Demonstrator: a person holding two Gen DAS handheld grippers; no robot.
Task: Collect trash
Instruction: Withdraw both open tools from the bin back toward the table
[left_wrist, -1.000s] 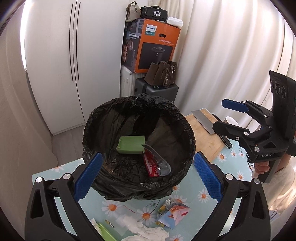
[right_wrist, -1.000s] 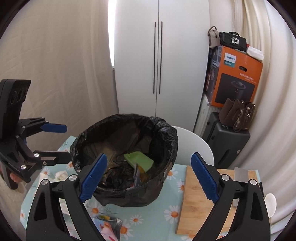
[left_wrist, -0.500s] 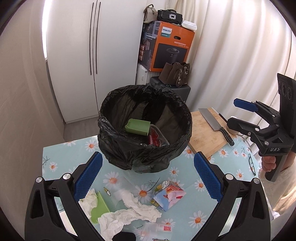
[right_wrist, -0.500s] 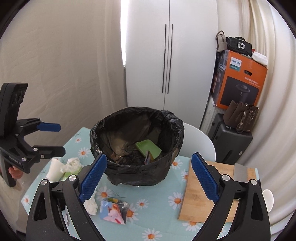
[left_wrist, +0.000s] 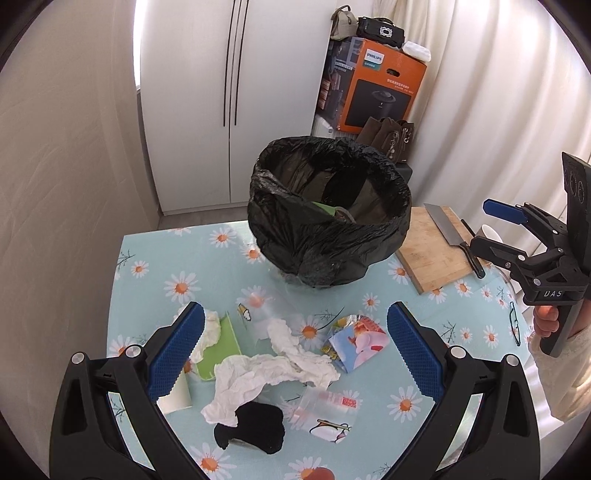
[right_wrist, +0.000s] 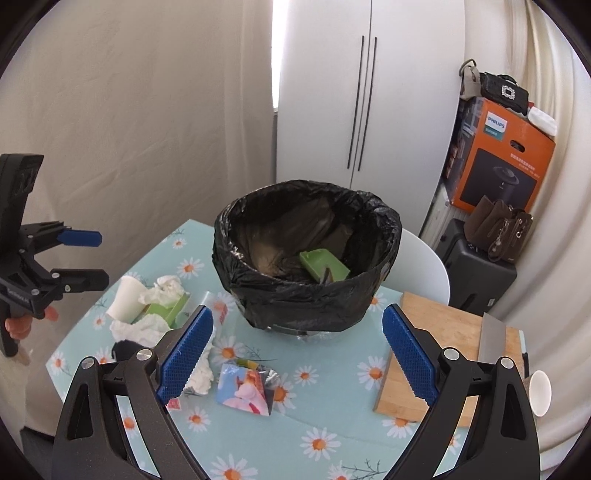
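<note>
A bin lined with a black bag (left_wrist: 328, 214) (right_wrist: 306, 251) stands on the daisy tablecloth, with a green box (right_wrist: 321, 263) inside. Loose trash lies in front of it: crumpled white tissue (left_wrist: 273, 365), a colourful snack wrapper (left_wrist: 356, 341) (right_wrist: 245, 387), a green carton (left_wrist: 218, 347), a black scrap (left_wrist: 255, 430), a clear plastic bag (left_wrist: 325, 410) and a white paper cup (right_wrist: 123, 299). My left gripper (left_wrist: 295, 350) is open and empty above the tissue. My right gripper (right_wrist: 297, 356) is open and empty, above the table in front of the bin.
A wooden cutting board (left_wrist: 436, 251) with a cleaver (left_wrist: 447, 229) lies right of the bin. A paper cup (right_wrist: 539, 393) lies at the right edge. A white chair (right_wrist: 424, 269), suitcase, orange box (right_wrist: 502, 166) and wardrobe stand behind.
Both grippers have pulled back and up from over the bin, so the trash on the table has come into view. Both stayed open and empty.
</note>
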